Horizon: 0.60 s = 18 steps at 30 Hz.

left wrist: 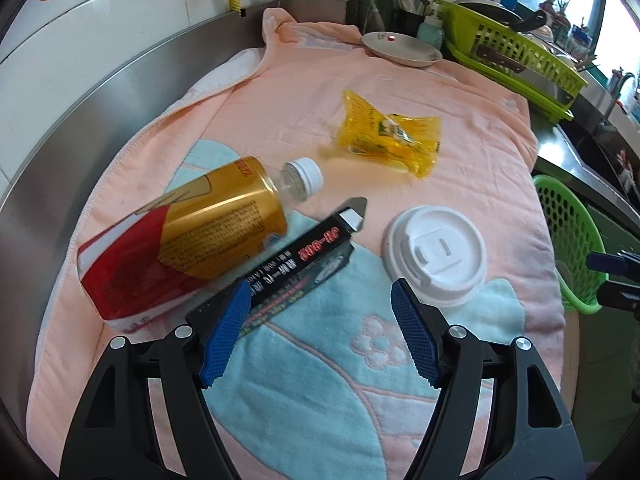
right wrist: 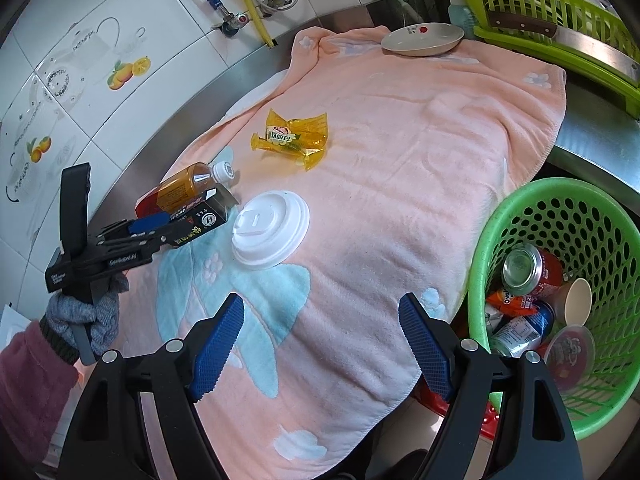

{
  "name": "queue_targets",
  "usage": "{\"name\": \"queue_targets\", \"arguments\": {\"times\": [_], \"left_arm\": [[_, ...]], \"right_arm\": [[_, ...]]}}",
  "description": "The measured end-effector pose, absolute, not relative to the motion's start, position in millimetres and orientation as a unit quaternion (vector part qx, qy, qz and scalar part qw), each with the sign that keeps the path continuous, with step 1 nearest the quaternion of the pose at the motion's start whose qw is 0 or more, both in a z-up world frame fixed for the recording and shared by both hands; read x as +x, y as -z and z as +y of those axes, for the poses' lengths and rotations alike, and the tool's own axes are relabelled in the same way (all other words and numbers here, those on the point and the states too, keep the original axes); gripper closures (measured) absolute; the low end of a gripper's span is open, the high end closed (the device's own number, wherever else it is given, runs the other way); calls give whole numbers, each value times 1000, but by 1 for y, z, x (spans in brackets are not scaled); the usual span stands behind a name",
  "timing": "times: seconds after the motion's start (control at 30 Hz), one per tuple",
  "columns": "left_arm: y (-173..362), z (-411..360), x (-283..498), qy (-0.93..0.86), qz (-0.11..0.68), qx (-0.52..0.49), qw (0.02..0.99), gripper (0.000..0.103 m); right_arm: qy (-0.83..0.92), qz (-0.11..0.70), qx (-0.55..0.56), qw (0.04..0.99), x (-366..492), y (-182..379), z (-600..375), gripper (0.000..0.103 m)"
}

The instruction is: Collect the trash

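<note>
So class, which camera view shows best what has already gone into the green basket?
The right wrist view: the green basket opens toward the camera, showing cans, a paper cup and wrappers inside. The left wrist view catches only part of its mesh wall at the towel's edge, contents hidden.

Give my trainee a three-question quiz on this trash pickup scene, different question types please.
1. True or false: the left gripper is shut on the black box.
2. Which item lies nearest the plate? A) yellow wrapper B) white lid C) bottle
3. Fill in: collected cans sit in the green ____.

Key: 1 false, its fingers are open; 2 A; 3 basket.
</note>
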State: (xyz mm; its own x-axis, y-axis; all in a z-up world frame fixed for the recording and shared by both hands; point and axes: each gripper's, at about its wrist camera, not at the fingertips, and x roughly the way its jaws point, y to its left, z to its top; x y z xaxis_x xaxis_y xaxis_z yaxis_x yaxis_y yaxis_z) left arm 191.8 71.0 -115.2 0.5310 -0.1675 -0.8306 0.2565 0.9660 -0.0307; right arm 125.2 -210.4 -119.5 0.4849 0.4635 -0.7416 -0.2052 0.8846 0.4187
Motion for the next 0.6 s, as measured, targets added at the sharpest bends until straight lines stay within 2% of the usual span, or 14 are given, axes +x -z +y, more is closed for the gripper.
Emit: {"name": "queue_targets", "arguments": {"times": [0.23, 0.6], "left_arm": [[129, 70, 177, 128, 488, 36, 863, 33], [110, 89, 201, 155, 468, -16, 870, 33]], "right_arm": [[-200, 465, 135, 852, 125, 117, -208, 26], [-203, 465, 135, 851, 126, 117, -204, 26]]}}
